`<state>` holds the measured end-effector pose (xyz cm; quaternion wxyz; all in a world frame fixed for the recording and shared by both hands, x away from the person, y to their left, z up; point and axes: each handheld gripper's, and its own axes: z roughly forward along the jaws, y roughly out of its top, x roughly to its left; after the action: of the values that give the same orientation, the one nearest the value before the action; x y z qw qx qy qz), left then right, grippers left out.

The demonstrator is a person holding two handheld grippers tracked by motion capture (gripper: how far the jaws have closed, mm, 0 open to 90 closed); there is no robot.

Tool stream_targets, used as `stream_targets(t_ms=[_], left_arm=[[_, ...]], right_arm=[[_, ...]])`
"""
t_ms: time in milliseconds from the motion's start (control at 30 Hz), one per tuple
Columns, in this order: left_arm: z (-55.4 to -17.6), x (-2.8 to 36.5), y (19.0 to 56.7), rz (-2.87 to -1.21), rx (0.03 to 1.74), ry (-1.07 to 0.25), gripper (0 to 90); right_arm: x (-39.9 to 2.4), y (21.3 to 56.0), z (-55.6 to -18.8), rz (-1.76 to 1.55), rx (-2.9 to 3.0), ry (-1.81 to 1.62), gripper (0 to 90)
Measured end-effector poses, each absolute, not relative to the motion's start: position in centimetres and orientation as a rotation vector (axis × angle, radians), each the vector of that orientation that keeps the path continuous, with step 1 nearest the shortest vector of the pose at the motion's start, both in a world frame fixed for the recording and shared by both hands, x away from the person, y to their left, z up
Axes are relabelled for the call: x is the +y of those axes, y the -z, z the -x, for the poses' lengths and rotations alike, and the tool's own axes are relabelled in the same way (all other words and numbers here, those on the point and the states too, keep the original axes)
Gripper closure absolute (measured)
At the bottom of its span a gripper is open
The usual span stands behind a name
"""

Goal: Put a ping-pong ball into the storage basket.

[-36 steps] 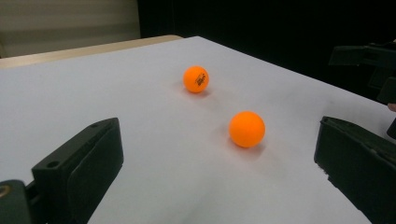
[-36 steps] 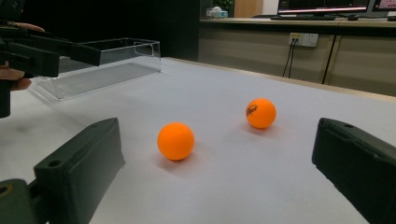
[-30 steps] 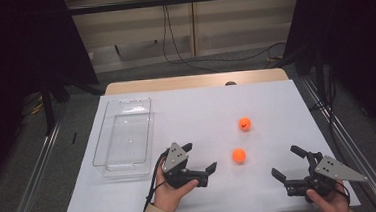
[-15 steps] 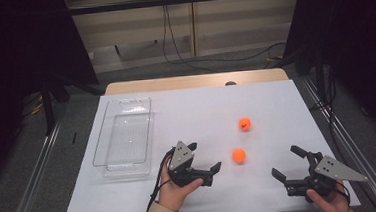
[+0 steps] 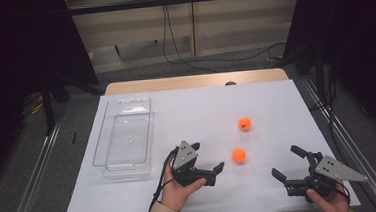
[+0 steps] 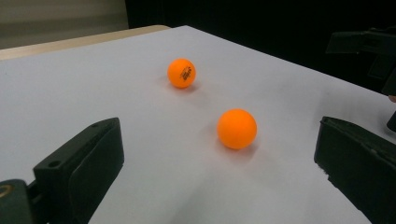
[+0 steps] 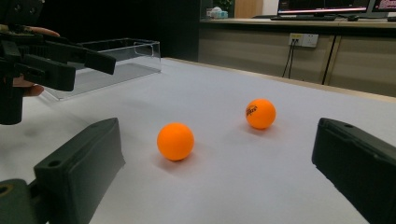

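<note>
My left gripper [image 5: 211, 165] spread wide, holding nothing, aimed at near orange ball [image 5: 238, 155]; ball lies just beyond jaw tips on white table [image 5: 186, 116], seemingly not touching. Second ball [image 5: 245, 124], printed, sits farther off. My right gripper [image 5: 288, 164] also wide apart, empty, well right of near ball. Clear tray [image 5: 123, 138] left.

High view looks forward and down over the whole table [image 5: 201, 110] from its near edge. Both gripper views sit low, close to the surface, sharing the two balls [image 6: 236, 128] [image 7: 175, 141] from opposite sides.
</note>
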<state>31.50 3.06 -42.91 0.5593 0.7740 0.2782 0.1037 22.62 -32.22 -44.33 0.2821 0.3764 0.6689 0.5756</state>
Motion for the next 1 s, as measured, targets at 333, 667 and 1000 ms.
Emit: stream_targets(t_ms=[333,667,1000], left_arm=[[-31.6,2.7,43.0,-1.832,0.651,-0.241,1.6],[-31.7,2.3,43.1,-1.839,0.654,-0.236,1.6],[-31.8,1.5,43.2,-1.860,0.642,-0.220,1.7]], right_arm=[[-32.2,44.3,-22.6,-1.003,1.793,-1.541,1.5],[-32.2,44.3,-22.6,-1.006,1.789,-1.544,1.5],[-32.3,44.3,-22.6,-1.011,1.785,-1.546,1.4]])
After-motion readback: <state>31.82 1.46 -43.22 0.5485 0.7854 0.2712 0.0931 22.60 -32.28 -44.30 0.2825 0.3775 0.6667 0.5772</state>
